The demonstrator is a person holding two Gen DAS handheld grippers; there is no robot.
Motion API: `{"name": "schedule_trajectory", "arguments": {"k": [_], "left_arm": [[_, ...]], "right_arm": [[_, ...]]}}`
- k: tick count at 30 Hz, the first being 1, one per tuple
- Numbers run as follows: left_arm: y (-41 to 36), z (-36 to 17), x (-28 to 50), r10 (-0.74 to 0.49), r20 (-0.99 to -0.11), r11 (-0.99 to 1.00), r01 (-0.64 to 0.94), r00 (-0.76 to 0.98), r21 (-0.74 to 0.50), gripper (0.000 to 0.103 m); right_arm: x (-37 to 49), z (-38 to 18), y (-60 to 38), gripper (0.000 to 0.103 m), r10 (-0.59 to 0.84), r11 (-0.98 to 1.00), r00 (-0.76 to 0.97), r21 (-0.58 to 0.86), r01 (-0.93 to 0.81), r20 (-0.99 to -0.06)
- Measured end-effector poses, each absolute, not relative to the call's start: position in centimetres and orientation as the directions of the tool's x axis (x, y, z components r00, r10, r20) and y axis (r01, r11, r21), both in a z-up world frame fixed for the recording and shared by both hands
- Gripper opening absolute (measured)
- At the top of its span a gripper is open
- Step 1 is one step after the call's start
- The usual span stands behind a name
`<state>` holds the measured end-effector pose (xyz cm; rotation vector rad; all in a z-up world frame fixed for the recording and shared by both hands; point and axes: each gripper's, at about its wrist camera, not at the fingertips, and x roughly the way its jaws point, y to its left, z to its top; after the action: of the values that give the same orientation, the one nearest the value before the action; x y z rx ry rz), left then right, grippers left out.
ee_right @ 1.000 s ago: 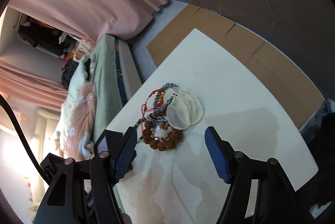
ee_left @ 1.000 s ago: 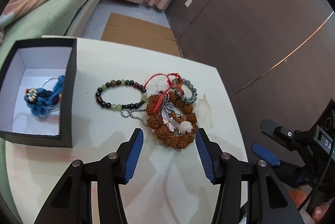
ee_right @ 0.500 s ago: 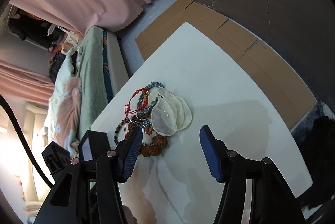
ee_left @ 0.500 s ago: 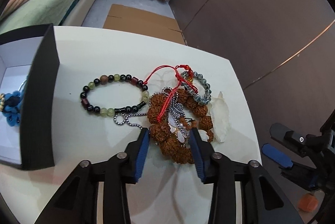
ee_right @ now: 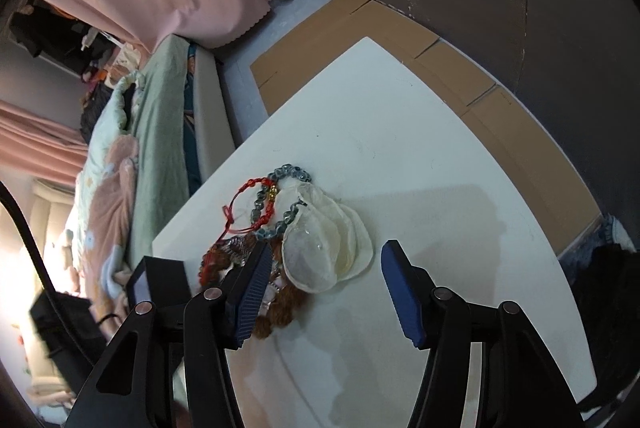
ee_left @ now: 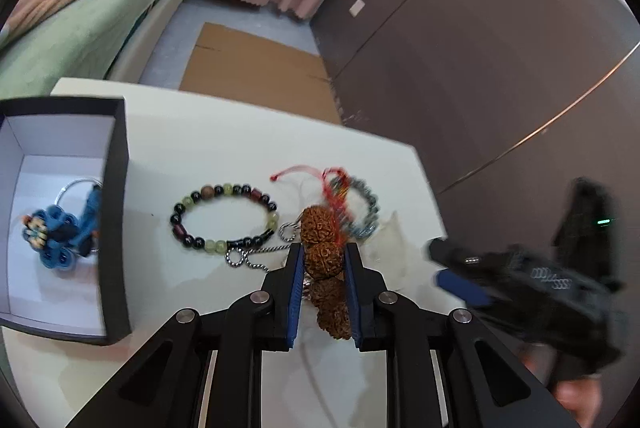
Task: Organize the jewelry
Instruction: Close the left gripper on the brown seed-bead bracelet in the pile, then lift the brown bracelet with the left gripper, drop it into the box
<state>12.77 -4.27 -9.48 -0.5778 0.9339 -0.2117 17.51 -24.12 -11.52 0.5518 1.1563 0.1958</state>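
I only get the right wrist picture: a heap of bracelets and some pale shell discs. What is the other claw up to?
Observer: The left claw is closing on the brown knobbly-bead bracelet; its beads fill the gap between the blue pads.
Operator: Is there any jewelry I'm missing?
Observer: Yes, a black and green bead bracelet lies by itself on the table, between the heap and the box.
Operator: What about that black box at the edge of my picture?
Observer: The black box is open, and a blue beaded ornament lies inside it.
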Motion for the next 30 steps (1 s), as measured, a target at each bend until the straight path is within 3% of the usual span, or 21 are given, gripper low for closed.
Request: {"name": "schedule_trajectory", "arguments": {"k": [10, 15, 18, 22, 30], "left_arm": [[-1.7, -6.3, 11.3, -0.441, -0.625, 0.797, -0.039, 0.645, -0.603, 0.02], [-0.8, -5.1, 10.5, -0.442, -0.6, 0.791, -0.026, 0.667, -0.611, 0.02], [-0.5, -4.3, 10.0, -0.428, -0.597, 0.802, -0.02, 0.679, -0.598, 0.02], [-0.3, -5.0, 9.6, -0.361, -0.674, 0.851, -0.069, 0.644, -0.521, 0.02], [-0.2, -6.1, 8.8, -0.382, -0.703, 0.845, -0.081, 0.6, -0.528, 0.02]], "right_arm": [[18.9, -12.8, -21.4, 0.059, 0.352, 0.905, 0.372, 0.413, 0.098, -0.859], [18.9, -13.1, -19.7, 0.058, 0.199, 0.966, 0.384, 0.246, 0.077, -0.902], [18.8, -13.4, -19.1, 0.046, 0.145, 0.982, 0.38, 0.18, 0.058, -0.914], [18.4, -12.9, -18.7, 0.01, 0.1, 0.992, 0.393, 0.121, 0.028, -0.914], [16.5, -11.9, -19.7, 0.007, 0.154, 0.985, 0.404, 0.174, 0.014, -0.902]]}}
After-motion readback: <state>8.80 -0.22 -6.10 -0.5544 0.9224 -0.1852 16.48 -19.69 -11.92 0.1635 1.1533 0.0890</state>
